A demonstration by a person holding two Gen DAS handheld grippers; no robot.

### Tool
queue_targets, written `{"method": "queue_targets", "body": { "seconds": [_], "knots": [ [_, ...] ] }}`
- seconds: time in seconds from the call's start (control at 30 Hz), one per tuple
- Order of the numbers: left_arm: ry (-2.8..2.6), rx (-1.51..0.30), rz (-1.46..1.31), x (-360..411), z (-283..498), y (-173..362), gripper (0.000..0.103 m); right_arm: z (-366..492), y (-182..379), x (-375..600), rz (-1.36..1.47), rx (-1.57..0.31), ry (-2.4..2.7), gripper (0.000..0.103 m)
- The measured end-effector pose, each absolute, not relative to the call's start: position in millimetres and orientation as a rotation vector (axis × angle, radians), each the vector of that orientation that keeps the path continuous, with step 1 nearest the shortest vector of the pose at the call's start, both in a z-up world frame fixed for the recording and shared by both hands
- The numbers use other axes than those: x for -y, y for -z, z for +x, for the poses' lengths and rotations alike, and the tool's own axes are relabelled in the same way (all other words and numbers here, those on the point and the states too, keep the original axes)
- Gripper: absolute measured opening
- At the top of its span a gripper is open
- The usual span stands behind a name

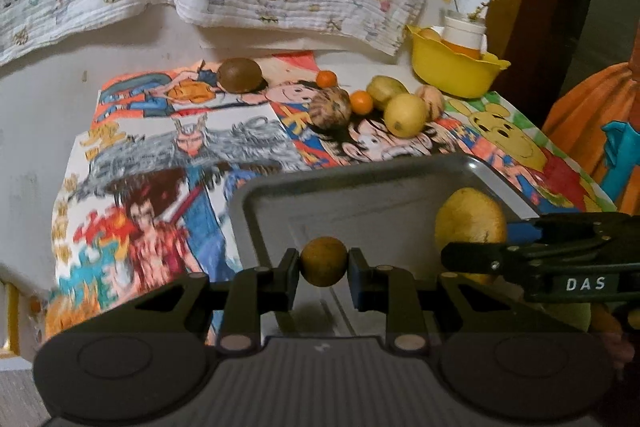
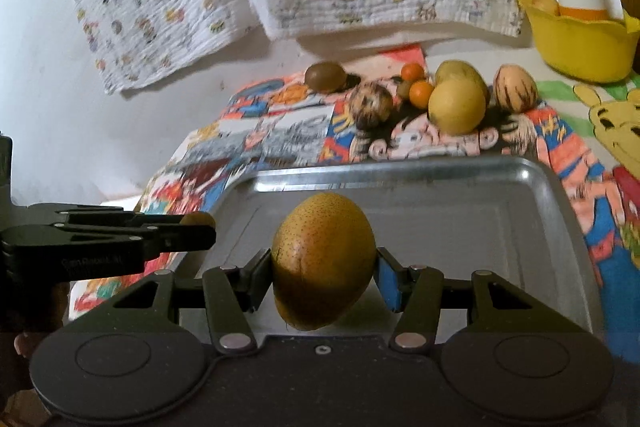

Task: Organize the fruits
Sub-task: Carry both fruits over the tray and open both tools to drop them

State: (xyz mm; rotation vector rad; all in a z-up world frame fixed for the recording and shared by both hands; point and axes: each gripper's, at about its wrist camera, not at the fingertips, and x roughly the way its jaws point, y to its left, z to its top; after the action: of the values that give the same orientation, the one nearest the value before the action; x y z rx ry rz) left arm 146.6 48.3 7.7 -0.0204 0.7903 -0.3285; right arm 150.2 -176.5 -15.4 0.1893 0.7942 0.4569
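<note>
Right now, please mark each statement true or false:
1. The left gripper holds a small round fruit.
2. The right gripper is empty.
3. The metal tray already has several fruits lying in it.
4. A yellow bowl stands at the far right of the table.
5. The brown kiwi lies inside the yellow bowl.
1. True: the left gripper is shut on a small round fruit.
2. False: the right gripper is shut on a large yellow-orange fruit.
3. False: no fruit lies in the metal tray; both held fruits hang above it.
4. True: the yellow bowl stands there.
5. False: the kiwi lies on the drawings, far left of the bowl.
</note>
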Motion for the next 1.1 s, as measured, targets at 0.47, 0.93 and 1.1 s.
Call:
{"method": "queue_targets", "body": {
  "seconds": [0.47,0.93,1.1],
  "knots": [
    [0.321,-0.831,-0.025,-46,118,2,0.028,136,19,169,0.143,-0.864,-0.498,0.056],
    [0.322,-0.863,-0.021,-47,120,9,0.03,139,21,168,0.14,-0.887,-0.498,0.058],
    [0.317,-0.85,-0.025,-47,117,4,0.033,138,19,174,0.131,-0.879,-0.485,0.066]
  ]
}}
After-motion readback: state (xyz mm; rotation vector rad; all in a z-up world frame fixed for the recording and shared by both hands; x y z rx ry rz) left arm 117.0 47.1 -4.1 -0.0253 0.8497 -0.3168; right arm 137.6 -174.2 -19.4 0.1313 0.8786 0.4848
